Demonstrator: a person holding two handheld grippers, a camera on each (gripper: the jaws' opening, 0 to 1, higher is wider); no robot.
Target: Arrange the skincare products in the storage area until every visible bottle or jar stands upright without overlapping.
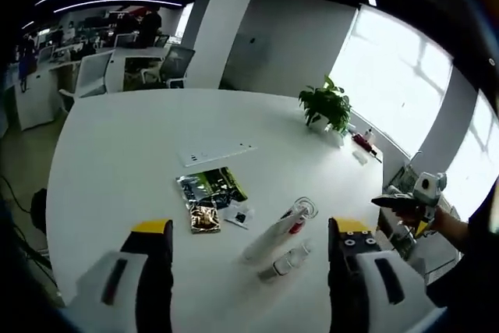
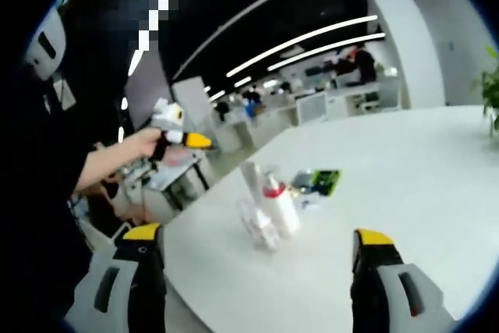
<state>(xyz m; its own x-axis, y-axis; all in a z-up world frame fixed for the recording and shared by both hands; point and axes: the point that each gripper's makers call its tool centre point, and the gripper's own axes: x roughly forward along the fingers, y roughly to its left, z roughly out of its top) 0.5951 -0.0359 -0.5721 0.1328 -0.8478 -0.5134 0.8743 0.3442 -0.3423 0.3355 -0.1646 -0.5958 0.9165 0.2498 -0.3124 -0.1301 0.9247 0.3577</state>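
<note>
Two hand-held grippers hover over a large round white table (image 1: 125, 161) in an open office. In the left gripper view, the left gripper (image 1: 249, 259) has its jaws spread wide with nothing between them. Ahead of it, near the table's edge, a white bottle with a red collar (image 1: 274, 238) and a small clear bottle (image 1: 286, 261) lie on their sides, touching. Beside them lie green and gold sachets (image 1: 209, 196). A potted plant (image 1: 327, 104) stands farther back. In the right gripper view, the right gripper (image 2: 257, 271) is likewise spread and empty.
</note>
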